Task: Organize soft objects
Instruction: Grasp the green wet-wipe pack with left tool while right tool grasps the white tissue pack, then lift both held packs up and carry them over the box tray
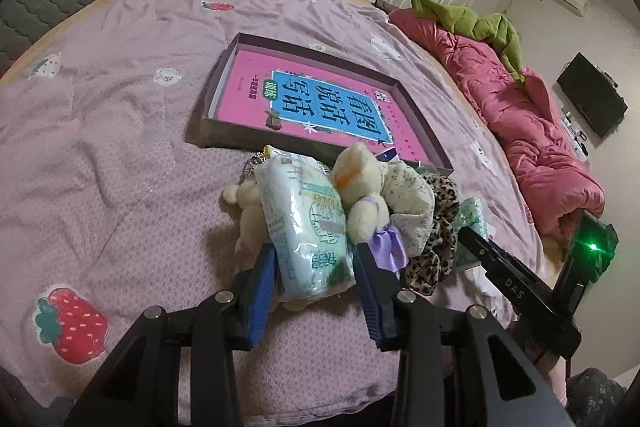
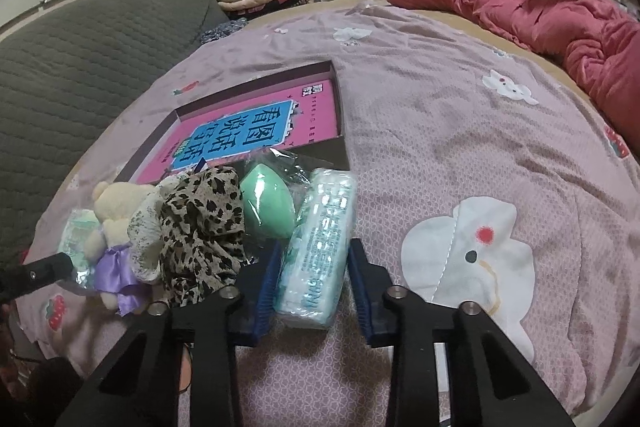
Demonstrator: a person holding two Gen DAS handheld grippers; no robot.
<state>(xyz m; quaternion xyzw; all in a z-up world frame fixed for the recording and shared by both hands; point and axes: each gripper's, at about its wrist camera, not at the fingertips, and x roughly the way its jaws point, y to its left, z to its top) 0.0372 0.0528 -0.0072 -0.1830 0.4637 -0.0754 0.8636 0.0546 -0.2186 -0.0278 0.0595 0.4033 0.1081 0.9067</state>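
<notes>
Only our right wrist view shows the green sponge (image 2: 267,205) in its clear wrapper; only the left shows a second pale plush (image 1: 248,211) behind the packs. We count two tissue packs, one per gripper. The left gripper (image 1: 314,263) has its fingers closed against one tissue pack (image 1: 308,227); the right gripper (image 2: 314,265) pinches the other pack (image 2: 320,247). The shallow box (image 1: 400,83) on the bed (image 1: 120,147) holds one pink book (image 1: 320,99). Beside the packs lie a bear (image 1: 360,183) and a leopard scrunchie (image 2: 200,227).
</notes>
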